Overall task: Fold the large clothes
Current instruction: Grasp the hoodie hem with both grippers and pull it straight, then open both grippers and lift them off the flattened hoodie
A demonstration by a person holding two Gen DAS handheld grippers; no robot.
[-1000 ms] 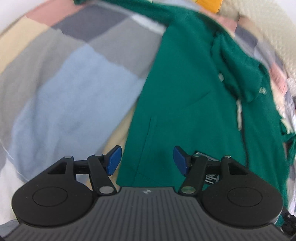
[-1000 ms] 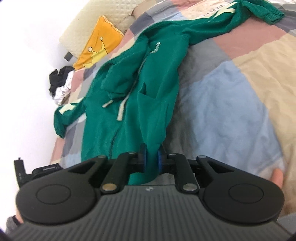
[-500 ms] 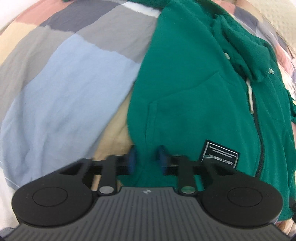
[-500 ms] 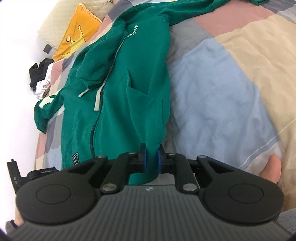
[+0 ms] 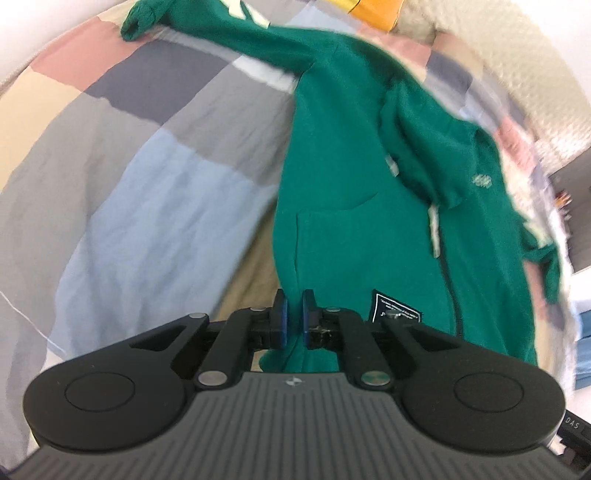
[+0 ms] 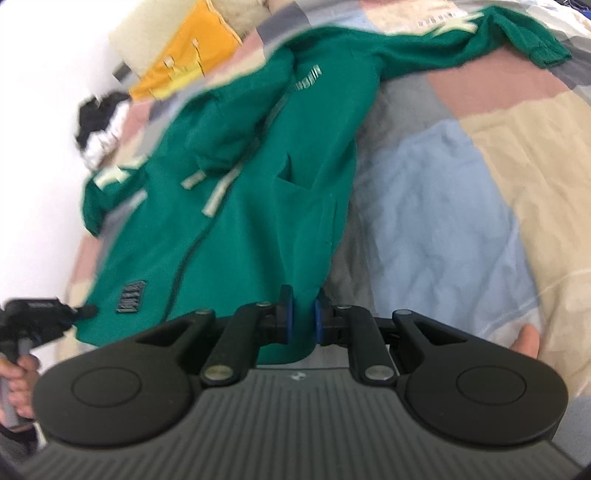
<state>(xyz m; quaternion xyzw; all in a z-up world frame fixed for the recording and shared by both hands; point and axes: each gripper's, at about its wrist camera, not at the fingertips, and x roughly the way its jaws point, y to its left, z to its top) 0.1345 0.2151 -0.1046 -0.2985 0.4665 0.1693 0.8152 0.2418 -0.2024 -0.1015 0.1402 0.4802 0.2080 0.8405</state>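
green hoodie (image 5: 354,206) on patchwork bedspread (image 5: 147,206), probably bed.

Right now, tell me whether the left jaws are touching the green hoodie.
Touching: in the left wrist view the left gripper pinches the green hoodie's hem between its blue pads.

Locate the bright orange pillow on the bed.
In the right wrist view the bright orange pillow lies upper left, beyond the green zip hoodie, beside a cream quilted cushion.
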